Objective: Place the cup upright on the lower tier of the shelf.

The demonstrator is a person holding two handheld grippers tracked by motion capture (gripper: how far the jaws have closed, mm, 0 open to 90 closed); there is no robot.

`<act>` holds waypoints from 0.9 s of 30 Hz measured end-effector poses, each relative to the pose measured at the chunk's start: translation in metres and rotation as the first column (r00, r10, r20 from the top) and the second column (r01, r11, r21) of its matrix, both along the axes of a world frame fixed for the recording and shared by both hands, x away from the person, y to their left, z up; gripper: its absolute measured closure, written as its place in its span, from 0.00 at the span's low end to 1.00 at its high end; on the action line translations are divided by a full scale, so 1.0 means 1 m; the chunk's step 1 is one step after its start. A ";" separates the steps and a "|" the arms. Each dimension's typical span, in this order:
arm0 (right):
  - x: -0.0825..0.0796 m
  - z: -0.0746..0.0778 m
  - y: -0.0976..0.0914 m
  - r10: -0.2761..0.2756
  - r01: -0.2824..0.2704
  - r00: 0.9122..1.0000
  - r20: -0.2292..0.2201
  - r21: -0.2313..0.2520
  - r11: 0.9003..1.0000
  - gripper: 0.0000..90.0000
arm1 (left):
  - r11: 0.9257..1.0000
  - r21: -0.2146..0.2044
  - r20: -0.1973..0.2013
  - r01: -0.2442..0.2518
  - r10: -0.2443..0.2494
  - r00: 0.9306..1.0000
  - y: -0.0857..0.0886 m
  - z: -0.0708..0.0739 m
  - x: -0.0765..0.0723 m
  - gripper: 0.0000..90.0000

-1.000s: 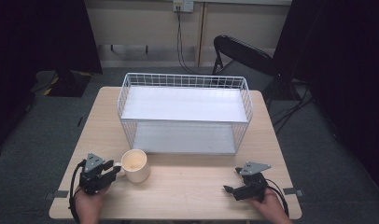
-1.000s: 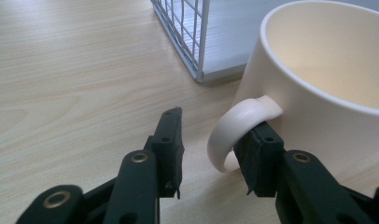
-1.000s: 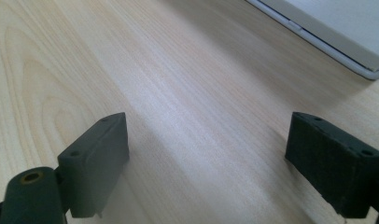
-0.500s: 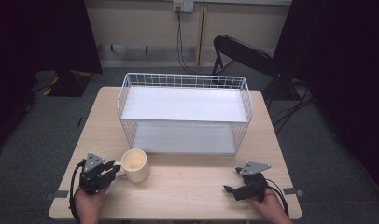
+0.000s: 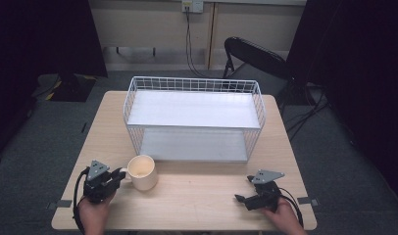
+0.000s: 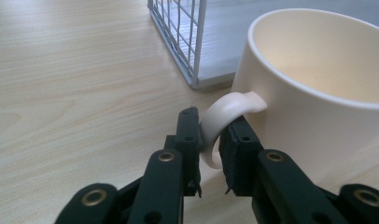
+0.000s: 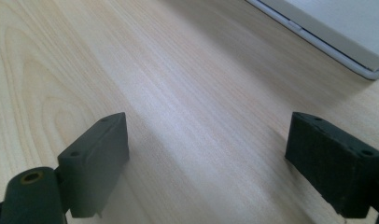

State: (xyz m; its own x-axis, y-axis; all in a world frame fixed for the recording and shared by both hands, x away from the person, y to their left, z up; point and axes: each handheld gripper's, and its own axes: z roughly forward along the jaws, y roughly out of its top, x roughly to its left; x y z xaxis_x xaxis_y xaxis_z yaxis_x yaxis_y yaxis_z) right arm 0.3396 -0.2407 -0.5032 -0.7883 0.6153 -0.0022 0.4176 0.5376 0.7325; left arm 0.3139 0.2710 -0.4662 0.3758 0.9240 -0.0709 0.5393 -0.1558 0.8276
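A cream mug (image 5: 142,172) stands upright on the wooden table (image 5: 197,196) in front of the rack's left end. My left gripper (image 5: 119,175) is shut on the mug's handle (image 6: 221,120), one jaw on each side of the loop, as the left gripper view shows up close (image 6: 210,140). The mug's body (image 6: 318,93) rises just beyond the jaws. At the table's front right, my right gripper (image 5: 241,199) rests low over bare wood. Its jaws stand wide apart with nothing between them (image 7: 206,154).
A white wire rack (image 5: 193,117) with two white shelves stands across the middle of the table; its lower corner (image 6: 192,70) lies just left of the mug. A black chair (image 5: 256,56) stands behind the table. Tape marks (image 5: 63,203) sit near the front corners.
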 end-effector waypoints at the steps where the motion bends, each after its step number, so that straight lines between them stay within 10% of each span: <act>1: 0.000 0.000 0.000 0.000 0.000 1.000 0.000 0.000 1.000 0.14 | 1.000 -0.002 -0.002 -0.001 0.001 1.000 0.000 0.001 0.000 0.88; 27: 0.000 0.000 0.000 -0.003 0.003 1.000 0.000 0.000 1.000 0.14 | 1.000 0.006 -0.011 -0.023 0.023 1.000 0.000 -0.003 -0.005 0.88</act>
State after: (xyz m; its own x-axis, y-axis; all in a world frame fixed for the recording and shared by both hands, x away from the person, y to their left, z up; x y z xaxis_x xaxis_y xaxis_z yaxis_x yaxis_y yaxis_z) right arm 0.3392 -0.2406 -0.5032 -0.7864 0.6177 -0.0021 0.4194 0.5365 0.7323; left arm 0.3091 0.2713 -0.4697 0.3535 0.9328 -0.0693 0.5516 -0.1481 0.8209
